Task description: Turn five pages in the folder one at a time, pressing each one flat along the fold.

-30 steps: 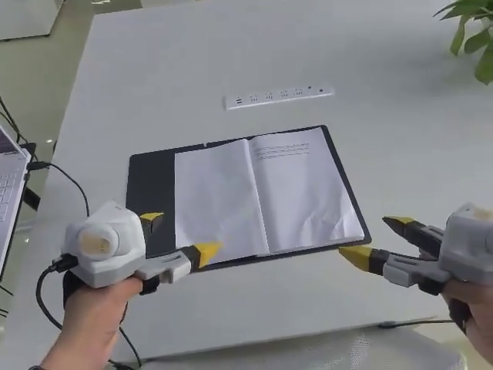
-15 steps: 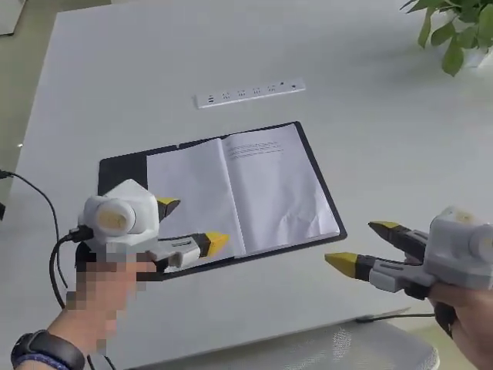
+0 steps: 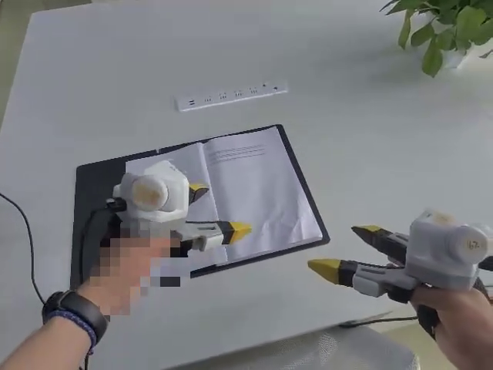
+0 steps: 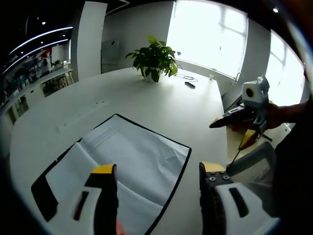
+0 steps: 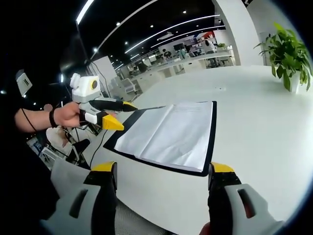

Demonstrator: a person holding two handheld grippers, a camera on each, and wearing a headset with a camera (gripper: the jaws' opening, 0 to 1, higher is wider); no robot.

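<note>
A black folder (image 3: 91,185) lies open on the white table, its white pages (image 3: 258,193) spread flat with a few lines of print at the top of the right page. My left gripper (image 3: 219,212) hovers open over the lower part of the left page, yellow tips pointing right. My right gripper (image 3: 347,250) is open too, low over the bare table just right of the folder's near right corner. The left gripper view looks down on the folder (image 4: 132,156) between its open jaws. In the right gripper view the folder (image 5: 171,132) lies ahead, with the left gripper (image 5: 115,113) beyond its far edge.
A white power strip (image 3: 231,95) lies on the table behind the folder. A potted plant (image 3: 439,27) stands at the far right corner. A black cable (image 3: 23,231) runs along the left. A grey chair back (image 3: 323,351) sits at the near table edge.
My left gripper has moved right and forward, from the folder's near left edge to over the left page. The right gripper has stayed close to the near right corner. The head camera panned.
</note>
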